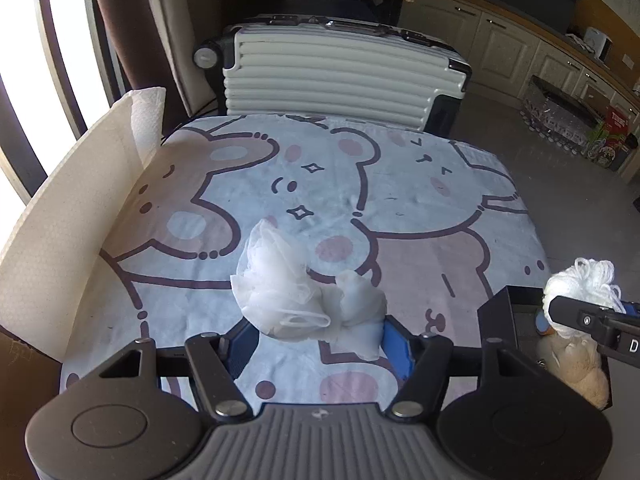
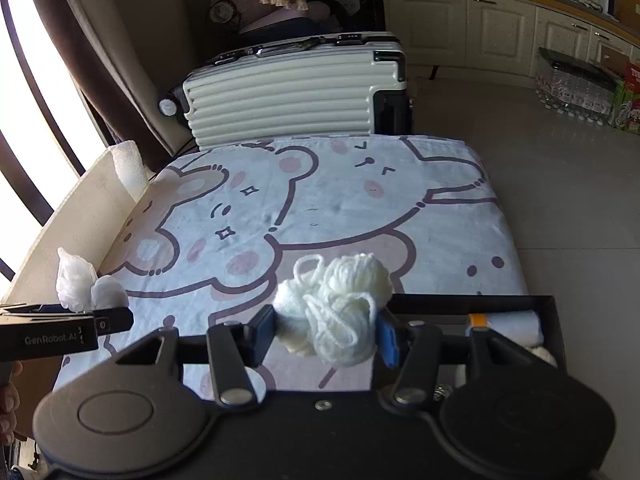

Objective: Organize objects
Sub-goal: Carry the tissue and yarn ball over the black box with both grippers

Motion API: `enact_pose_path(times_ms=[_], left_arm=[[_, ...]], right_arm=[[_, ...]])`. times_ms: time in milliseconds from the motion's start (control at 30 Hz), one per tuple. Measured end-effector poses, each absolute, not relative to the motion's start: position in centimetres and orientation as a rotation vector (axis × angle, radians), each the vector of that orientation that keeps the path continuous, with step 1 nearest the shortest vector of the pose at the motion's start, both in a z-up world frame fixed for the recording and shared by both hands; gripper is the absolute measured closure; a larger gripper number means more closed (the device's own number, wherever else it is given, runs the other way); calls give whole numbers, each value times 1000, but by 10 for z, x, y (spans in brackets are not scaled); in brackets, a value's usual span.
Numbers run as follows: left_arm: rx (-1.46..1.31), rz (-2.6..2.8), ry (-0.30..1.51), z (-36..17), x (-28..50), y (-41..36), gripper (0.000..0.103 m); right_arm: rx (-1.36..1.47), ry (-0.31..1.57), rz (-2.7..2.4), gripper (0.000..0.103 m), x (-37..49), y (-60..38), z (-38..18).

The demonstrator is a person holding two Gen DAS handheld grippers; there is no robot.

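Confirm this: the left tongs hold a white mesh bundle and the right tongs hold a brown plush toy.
Not quite. The right tongs hold a ball of pale yarn, not a plush toy, as the right wrist view shows. The left tongs do hold the white mesh bundle.

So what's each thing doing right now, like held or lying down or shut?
Left gripper: shut on white mesh bundle.
White mesh bundle: held above the blanket.
Right gripper: shut on cream yarn ball.
Cream yarn ball: held, partly unravelled.
Cartoon bear blanket: spread flat.
White ribbed suitcase: closed, on its side.
Black box: open.
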State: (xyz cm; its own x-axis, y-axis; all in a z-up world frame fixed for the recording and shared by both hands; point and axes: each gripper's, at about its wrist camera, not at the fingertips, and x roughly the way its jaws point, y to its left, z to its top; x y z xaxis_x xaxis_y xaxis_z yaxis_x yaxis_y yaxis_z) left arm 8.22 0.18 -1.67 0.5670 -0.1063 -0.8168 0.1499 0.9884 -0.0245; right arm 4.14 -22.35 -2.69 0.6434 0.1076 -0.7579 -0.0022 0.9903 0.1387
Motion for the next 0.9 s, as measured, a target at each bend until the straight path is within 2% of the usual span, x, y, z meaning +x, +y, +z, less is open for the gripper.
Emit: enact_pose_path(times_ms=[900], left_arm=[[93,-352,936,-9,55,-113,36]], right_arm=[[210,824,-127,50,-19,-333,-17]])
